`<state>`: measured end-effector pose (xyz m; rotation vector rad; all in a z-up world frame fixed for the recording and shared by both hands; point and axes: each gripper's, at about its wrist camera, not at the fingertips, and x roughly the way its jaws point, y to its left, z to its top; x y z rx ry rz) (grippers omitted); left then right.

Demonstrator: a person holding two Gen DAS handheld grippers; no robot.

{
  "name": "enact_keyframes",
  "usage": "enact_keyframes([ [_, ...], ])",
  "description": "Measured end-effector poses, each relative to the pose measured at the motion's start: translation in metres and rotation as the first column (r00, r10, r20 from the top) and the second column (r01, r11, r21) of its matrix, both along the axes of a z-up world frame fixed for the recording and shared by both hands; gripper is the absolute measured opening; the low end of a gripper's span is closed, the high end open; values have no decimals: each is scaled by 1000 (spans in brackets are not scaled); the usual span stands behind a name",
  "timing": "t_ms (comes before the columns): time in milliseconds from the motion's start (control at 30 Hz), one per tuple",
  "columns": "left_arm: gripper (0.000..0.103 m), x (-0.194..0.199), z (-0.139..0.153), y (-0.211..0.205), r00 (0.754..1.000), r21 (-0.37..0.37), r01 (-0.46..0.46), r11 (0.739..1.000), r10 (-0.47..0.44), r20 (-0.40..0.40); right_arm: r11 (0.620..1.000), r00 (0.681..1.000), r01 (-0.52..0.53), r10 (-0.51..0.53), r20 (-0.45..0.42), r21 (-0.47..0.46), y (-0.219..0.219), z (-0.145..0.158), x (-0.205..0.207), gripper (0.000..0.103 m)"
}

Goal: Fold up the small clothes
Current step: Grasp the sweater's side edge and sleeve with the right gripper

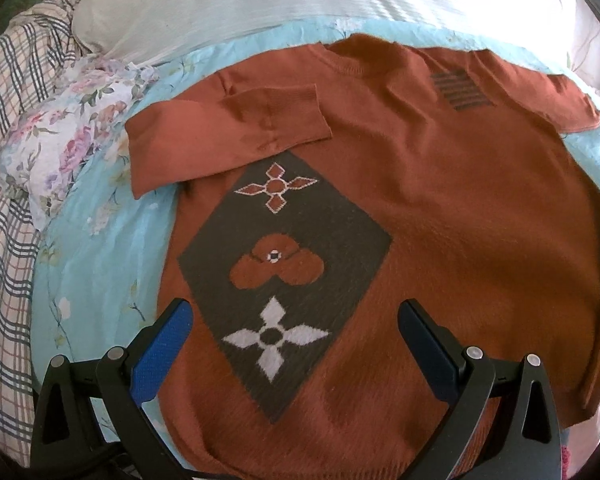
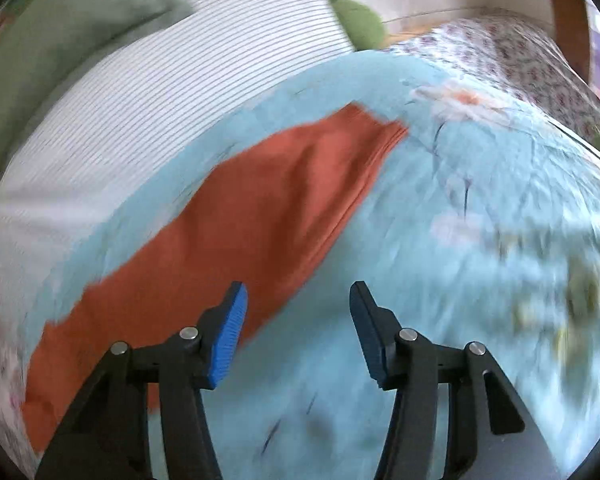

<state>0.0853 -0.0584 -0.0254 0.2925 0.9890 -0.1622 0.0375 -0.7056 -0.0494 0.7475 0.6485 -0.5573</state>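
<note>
A rust-orange sweater lies flat on a light blue bedspread. It has a dark diamond panel with flower shapes on its front. Its left sleeve is folded in over the chest. My left gripper is open and empty, hovering over the lower part of the panel. In the blurred right wrist view the sweater's other sleeve stretches out over the bedspread. My right gripper is open and empty, just beside the sleeve's lower edge.
A white striped pillow lies behind the sweater; it also shows in the right wrist view. Floral fabric and a plaid blanket sit at the left. Green cushions and a floral quilt lie beyond.
</note>
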Motion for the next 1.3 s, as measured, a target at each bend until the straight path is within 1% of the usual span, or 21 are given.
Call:
enact_keyframes([
  [100, 102, 9, -6, -8, 1000, 17, 3, 1000, -2, -20, 996, 996, 90, -91, 4, 27, -44, -10, 14, 54],
  [200, 102, 17, -12, -15, 999, 31, 5, 1000, -3, -40, 991, 991, 132, -132, 5, 20, -74, -17, 25, 53],
  [300, 102, 24, -17, -22, 998, 33, 9, 999, -8, -58, 987, 987, 162, -162, -4, 14, -85, -26, 25, 37],
  [333, 102, 25, -18, -25, 998, 34, 12, 999, -10, -61, 987, 987, 161, -161, 7, 21, -90, -26, 26, 26],
  [367, 102, 26, -19, -27, 998, 33, 16, 999, -14, -63, 988, 988, 153, -153, 7, 25, -79, -26, 24, 13],
  [467, 102, 27, -21, -33, 997, 27, 32, 999, -30, -66, 996, 994, 90, -91, 53, 19, -62, -13, 24, 10],
  [567, 102, 25, -24, -37, 997, 33, 43, 999, -40, -67, 999, 994, -30, 34, 108, -35, -21, 14, 27, 6],
  [700, 102, 21, -23, -35, 997, 17, 50, 999, -49, -59, 967, 951, -245, 253, 178, -63, 56, 45, 45, 6],
  [800, 102, 18, -20, -30, 998, -7, 42, 999, -42, -45, 910, 883, -411, 413, 223, -59, 123, 59, 67, 5],
  [833, 102, 17, -19, -28, 998, -12, 40, 999, -40, -43, 887, 858, -456, 460, 227, -74, 149, 64, 75, 5],
  [867, 102, 16, -18, -26, 998, -16, 36, 999, -37, -43, 873, 844, -479, 487, 223, -94, 166, 67, 79, 5],
  [900, 102, 15, -16, -22, 999, -26, 30, 999, -31, -40, 862, 834, -493, 506, 218, -118, 180, 70, 84, 5],
  [933, 102, 14, -14, -19, 999, -32, 26, 999, -27, -35, 861, 831, -496, 508, 228, -112, 188, 69, 87, 5],
  [967, 102, 13, -12, -15, 999, -36, 19, 999, -21, -29, 868, 837, -487, 496, 230, -98, 178, 66, 90, 5],
  [1000, 102, 12, -9, -9, 1000, -45, 12, 999, -13, -23, 883, 855, -463, 469, 221, -82, 169, 62, 90, 5],
  [1100, 102, 13, -6, 5, 1000, -58, -9, 998, 8, -16, 924, 908, -377, 383, 170, -64, 142, 50, 80, 10],
  [1133, 102, 14, -7, 8, 1000, -59, -17, 998, 15, -20, 940, 928, -335, 340, 153, -55, 128, 47, 71, 24],
  [1167, 102, 15, -8, 10, 999, -59, -24, 998, 23, -24, 953, 941, -299, 304, 147, -52, 114, 44, 65, 48],
  [1200, 102, 17, -11, 12, 999, -62, -33, 998, 31, -32, 971, 961, -233, 238, 137, -55, 91, 39, 52, 59],
  [1233, 102, 19, -13, 12, 999, -60, -36, 998, 34, -37, 983, 975, -173, 179, 129, -57, 73, 35, 42, 65],
  [1300, 102, 21, -19, 9, 998, -53, -34, 998, 31, -49, 996, 988, -84, 86, 126, -24, 39, 25, 26, 65],
])
